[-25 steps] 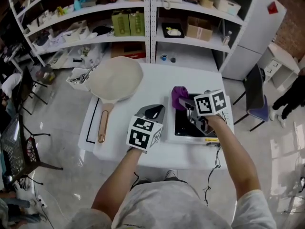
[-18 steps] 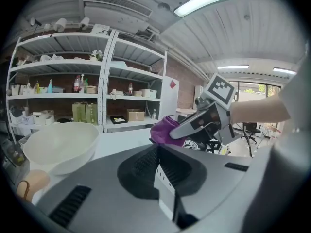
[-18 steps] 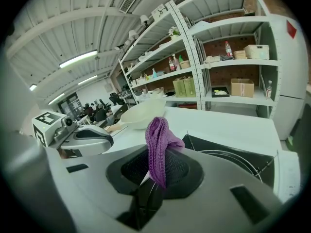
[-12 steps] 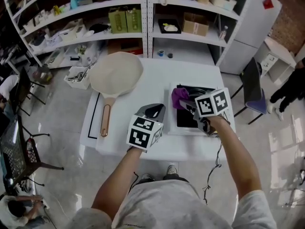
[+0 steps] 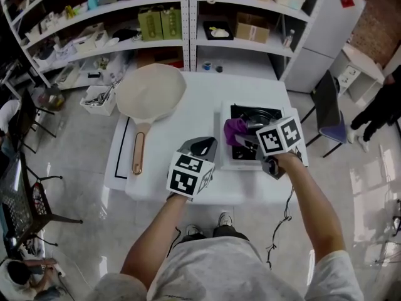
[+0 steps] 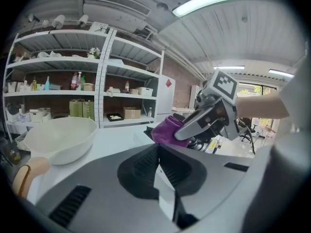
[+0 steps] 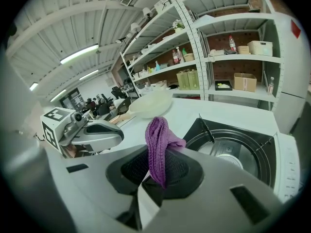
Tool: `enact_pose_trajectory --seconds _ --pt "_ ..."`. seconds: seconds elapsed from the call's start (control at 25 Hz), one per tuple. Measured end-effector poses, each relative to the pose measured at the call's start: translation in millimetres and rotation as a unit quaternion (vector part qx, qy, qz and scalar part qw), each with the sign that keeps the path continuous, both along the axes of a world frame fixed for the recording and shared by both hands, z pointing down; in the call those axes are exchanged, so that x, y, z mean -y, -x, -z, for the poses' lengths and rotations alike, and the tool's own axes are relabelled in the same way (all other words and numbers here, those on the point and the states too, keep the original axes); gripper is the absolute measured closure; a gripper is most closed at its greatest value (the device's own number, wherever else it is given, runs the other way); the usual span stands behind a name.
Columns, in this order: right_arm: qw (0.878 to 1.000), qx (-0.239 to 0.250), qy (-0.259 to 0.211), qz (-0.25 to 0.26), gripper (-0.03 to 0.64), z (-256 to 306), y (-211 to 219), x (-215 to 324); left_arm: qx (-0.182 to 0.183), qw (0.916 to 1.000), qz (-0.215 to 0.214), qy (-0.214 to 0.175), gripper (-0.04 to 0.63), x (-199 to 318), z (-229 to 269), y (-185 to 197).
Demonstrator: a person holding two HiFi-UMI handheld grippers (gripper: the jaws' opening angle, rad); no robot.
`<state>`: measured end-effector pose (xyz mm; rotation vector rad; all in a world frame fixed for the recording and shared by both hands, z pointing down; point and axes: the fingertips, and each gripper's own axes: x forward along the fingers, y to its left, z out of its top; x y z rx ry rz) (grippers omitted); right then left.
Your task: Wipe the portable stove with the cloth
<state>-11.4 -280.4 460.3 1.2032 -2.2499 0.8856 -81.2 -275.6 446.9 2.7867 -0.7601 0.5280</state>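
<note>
The portable stove sits on the right side of the white table; its black top and round burner fill the right of the right gripper view. My right gripper is shut on the purple cloth, which hangs bunched over the stove's left part. The cloth stands up out of the closed jaws. My left gripper hovers over the table's front edge, left of the stove, shut with nothing in it. In the left gripper view, the cloth and right gripper lie ahead.
A large cream pan with a wooden handle lies on the table's left half. Metal shelves with boxes and bottles stand behind the table. A chair and a person are at the right.
The right gripper and the cloth have slid from the stove's back left toward its front left. The head view has shifted. The left gripper has stayed put.
</note>
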Motion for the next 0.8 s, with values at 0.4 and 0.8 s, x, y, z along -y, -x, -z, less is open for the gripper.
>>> enact_pose_trajectory --seconds 0.4,0.8 --pt "1.0 0.008 0.001 0.015 0.553 0 27 -16 -0.008 1.0 -0.003 -0.003 0.591 -11 4 4" --pt "0.997 0.047 -0.052 -0.009 0.552 31 35 -18 -0.003 0.9998 0.01 -0.016 0.591 -7 19 9"
